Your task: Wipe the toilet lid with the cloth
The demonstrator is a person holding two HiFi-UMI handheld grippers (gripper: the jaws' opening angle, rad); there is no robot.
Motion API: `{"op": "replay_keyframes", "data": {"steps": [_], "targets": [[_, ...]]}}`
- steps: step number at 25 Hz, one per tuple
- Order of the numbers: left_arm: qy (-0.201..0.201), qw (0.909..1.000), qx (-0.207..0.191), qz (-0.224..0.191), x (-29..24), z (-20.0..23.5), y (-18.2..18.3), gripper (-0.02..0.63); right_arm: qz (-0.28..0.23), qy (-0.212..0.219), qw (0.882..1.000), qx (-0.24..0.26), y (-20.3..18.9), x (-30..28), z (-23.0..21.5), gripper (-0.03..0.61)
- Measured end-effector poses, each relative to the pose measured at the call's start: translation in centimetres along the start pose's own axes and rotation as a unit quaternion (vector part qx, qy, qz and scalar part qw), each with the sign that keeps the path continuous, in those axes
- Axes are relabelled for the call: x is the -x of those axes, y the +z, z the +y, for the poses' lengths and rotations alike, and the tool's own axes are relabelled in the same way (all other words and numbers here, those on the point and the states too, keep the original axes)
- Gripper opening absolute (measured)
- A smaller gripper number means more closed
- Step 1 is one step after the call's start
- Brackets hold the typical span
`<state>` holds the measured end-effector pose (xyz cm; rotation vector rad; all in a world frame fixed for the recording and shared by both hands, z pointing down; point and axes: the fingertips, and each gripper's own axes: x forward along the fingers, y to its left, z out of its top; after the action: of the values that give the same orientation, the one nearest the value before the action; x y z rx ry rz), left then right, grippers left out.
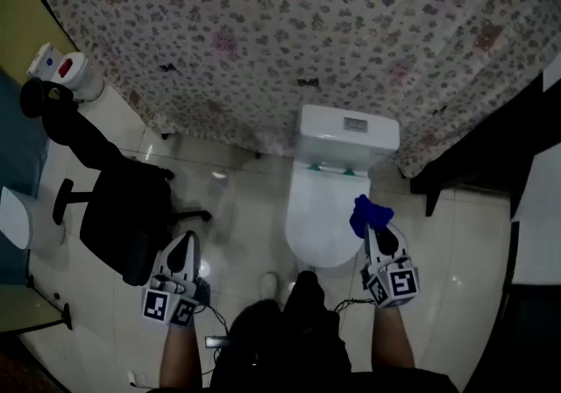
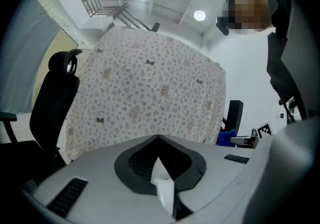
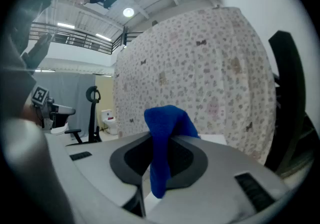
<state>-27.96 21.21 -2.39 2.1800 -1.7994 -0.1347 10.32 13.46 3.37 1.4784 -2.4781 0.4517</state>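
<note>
In the lower middle of the head view, the right tongs [image 1: 377, 233] are clamped on a blue cloth [image 1: 370, 214], which bunches up above their tips at the right edge of the closed white toilet lid [image 1: 320, 216]. Whether the cloth touches the lid cannot be told. At lower left the left tongs [image 1: 184, 242] are pressed together with nothing between them, beside a black office chair [image 1: 123, 207]. A flowered curtain [image 1: 307, 32] fills the top.
</note>
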Motion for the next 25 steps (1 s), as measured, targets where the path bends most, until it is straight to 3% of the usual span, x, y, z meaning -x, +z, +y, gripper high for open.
{"op": "replay_keyframes", "data": {"steps": [4,7,10,14,18,20,23,25], "targets": [[-0.033,0.9994,-0.007,0.007,-8.2,-1.2,-3.8,-0.011,0.054,0.044,0.997,0.043,-5.1,-10.0,-0.3,0.055],[-0.046,0.9985,-0.001,0.031,-12.0,-1.4,-8.6,-0.011,0.075,0.100,0.990,0.057,-9.7,-16.7,1.8,0.055],[-0.025,0.9974,0.008,0.067,-13.9,-0.5,-15.0,-0.011,0.115,0.154,0.981,0.035,-15.7,-21.3,4.2,0.055],[-0.008,0.9961,0.035,0.080,-17.5,1.0,-22.6,-0.011,0.153,0.194,0.969,-0.033,-22.8,-29.8,4.0,0.055],[0.011,0.9927,0.056,0.106,-18.7,0.9,-28.2,-0.011,0.248,0.170,0.948,-0.107,-30.5,-35.0,1.2,0.054],[0.011,0.9909,0.066,0.117,-19.0,0.7,-30.6,-0.011,0.272,0.149,0.941,-0.133,-32.5,-36.8,-0.6,0.054],[0.016,0.9891,0.080,0.123,-19.3,0.3,-33.7,-0.011,0.285,0.117,0.945,-0.114,-34.3,-38.9,-3.3,0.054],[0.020,0.9878,0.087,0.128,-19.4,0.0,-35.0,-0.011,0.304,0.082,0.947,-0.062,-35.5,-39.3,-5.4,0.055]]}}
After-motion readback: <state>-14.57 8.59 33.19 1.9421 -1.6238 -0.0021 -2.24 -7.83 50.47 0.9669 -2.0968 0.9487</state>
